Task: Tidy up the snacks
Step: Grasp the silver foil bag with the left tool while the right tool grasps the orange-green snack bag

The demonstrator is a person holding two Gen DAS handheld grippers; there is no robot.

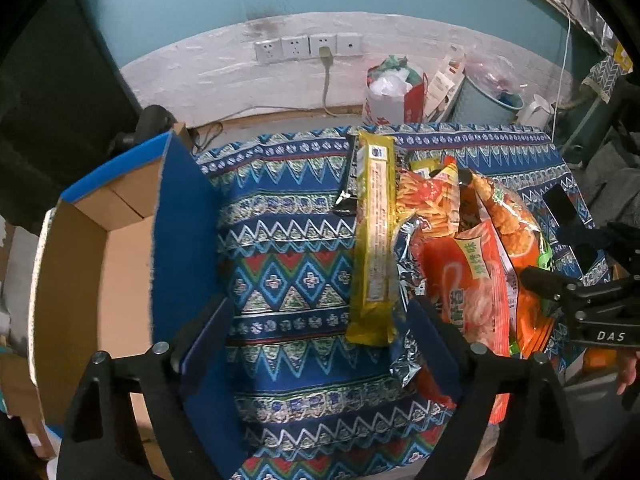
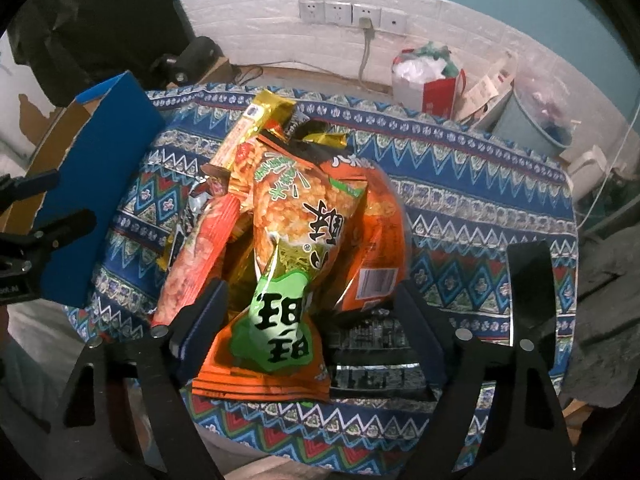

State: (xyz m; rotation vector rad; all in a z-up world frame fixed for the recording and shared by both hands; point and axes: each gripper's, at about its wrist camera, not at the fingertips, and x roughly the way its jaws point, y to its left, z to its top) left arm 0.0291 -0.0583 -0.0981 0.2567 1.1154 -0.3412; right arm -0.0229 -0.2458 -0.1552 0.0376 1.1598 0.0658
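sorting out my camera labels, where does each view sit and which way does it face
Left wrist: on the left gripper, angled down at the patterned cloth and yellow pack; its own open fingers show, plus the right gripper.
Right wrist: on the right gripper, angled down over the snack pile; an orange-green bag lies between its open fingers, untouched as far as shows.
Shared: the cloth, snack pile, blue-edged box, wall sockets.

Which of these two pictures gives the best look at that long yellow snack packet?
The left wrist view: the long yellow packet lies in full length on the patterned cloth, its printed back facing up. The right wrist view shows only its far end, poking out behind the orange snack bags.
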